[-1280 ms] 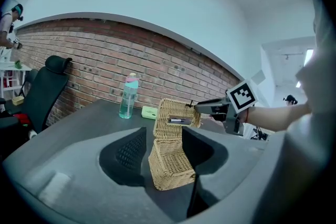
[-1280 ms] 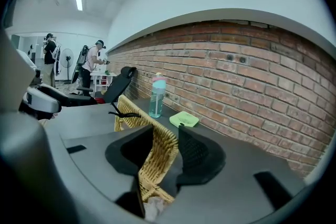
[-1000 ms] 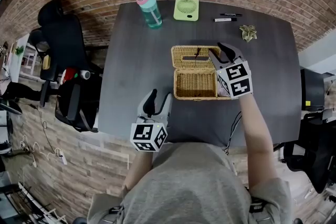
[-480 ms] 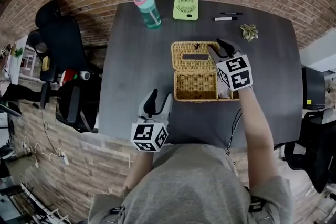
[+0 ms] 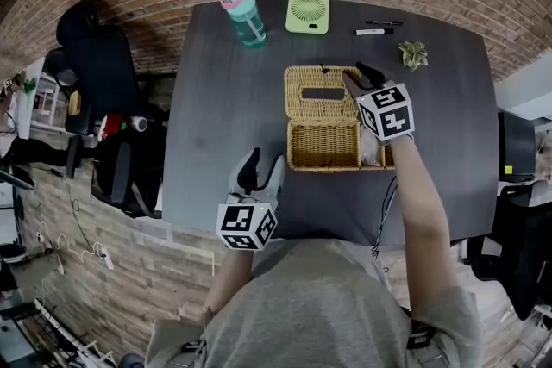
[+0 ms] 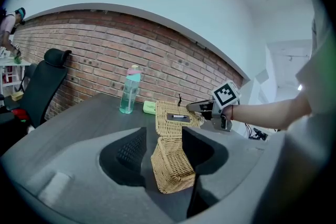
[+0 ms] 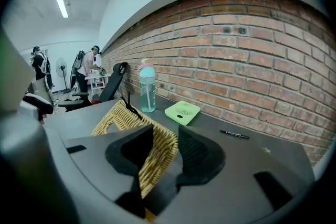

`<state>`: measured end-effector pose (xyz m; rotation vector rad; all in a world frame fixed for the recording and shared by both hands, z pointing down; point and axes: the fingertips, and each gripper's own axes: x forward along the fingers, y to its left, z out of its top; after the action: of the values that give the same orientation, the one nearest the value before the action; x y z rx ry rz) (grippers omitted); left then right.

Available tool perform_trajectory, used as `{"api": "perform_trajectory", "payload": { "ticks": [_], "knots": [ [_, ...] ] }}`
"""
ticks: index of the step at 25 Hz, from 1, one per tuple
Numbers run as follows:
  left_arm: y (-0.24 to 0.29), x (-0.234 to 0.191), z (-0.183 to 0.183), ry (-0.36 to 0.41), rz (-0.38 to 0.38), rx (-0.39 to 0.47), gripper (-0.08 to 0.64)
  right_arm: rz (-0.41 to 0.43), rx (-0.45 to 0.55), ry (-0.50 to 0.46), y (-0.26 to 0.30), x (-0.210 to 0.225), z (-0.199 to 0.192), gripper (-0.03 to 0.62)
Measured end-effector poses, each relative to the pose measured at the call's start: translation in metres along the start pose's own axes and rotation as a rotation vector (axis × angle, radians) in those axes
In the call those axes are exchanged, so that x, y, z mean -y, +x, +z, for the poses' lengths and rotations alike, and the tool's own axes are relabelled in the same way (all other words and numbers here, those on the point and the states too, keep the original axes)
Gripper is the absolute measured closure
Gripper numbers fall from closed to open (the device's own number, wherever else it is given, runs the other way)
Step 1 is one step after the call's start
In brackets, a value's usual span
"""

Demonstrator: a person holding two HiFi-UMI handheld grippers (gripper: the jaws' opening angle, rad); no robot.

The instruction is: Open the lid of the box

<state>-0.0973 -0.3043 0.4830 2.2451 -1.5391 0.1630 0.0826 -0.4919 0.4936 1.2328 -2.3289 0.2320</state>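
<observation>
My right claw [image 5: 358, 78] pinches the right edge of the wicker lid [image 5: 319, 92], which is raised above the wicker box [image 5: 323, 145] and hinged along the box's far side. As I judge it, any further swing goes away from me over that hinge. My left claw [image 5: 262, 163] hangs spread and empty, near me and well apart from the box.

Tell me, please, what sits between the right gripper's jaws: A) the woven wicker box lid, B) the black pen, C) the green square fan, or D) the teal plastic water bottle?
A: its own view shows the right gripper clamped on the edge of the woven wicker box lid.
</observation>
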Motion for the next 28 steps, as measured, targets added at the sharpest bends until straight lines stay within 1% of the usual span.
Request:
{"api": "perform_trajectory", "payload": {
  "ticks": [9, 17, 20, 28],
  "knots": [
    [0.005, -0.004, 0.000, 0.010, 0.003, -0.010, 0.351, 0.004, -0.026, 0.042, 0.020, 0.007, -0.013, 0.442],
    [0.006, -0.005, -0.004, -0.003, 0.006, -0.019, 0.351, -0.003, -0.064, 0.052, 0.035, 0.010, -0.024, 0.448],
    [0.007, -0.004, -0.005, -0.005, 0.005, -0.018, 0.351, -0.003, -0.067, 0.055, 0.039, 0.009, -0.026, 0.457],
    [0.003, -0.005, -0.006, -0.012, 0.017, -0.012, 0.351, -0.014, -0.078, 0.058, 0.044, 0.006, -0.030, 0.457]
  ]
}}
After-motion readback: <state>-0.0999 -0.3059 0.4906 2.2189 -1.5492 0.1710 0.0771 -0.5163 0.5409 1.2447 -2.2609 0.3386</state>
